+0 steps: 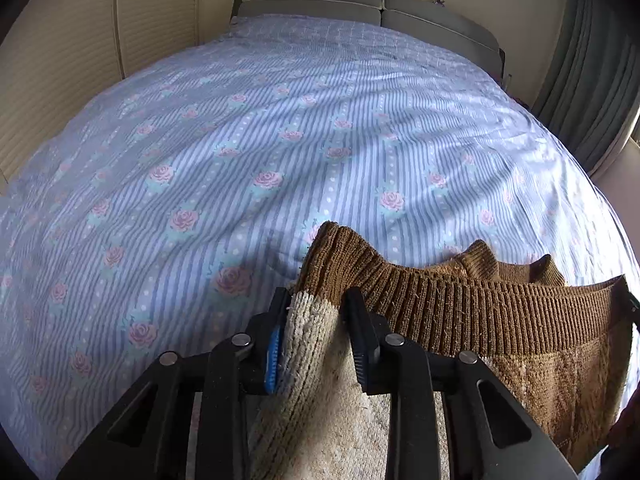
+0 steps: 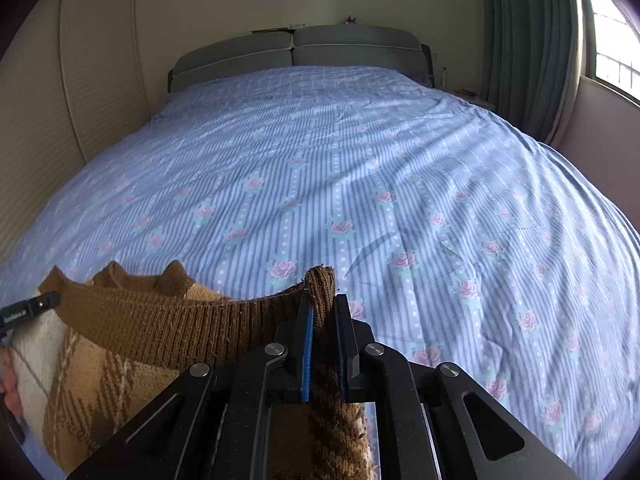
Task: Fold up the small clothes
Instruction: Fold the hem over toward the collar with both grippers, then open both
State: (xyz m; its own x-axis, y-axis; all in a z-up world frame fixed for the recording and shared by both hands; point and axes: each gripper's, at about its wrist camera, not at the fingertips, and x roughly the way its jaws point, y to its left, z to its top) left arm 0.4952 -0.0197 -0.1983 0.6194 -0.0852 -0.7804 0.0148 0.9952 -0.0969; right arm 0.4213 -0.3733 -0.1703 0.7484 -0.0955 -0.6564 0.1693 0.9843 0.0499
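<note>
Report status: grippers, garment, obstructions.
Left gripper and right gripper shut on brown knit sweater hem, stretched between them. Floral bedspread ahead shows nothing in the way.

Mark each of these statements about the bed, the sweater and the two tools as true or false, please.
1. Both tools grip the brown ribbed hem of the sweater. True: left tool, right tool.
2. The bedsheet is plain white. False: blue stripes with pink roses.
3. The sweater lies folded flat on the bed. False: it is held up, stretched between the tools.
4. A curtain hangs beside the window. True.
</note>
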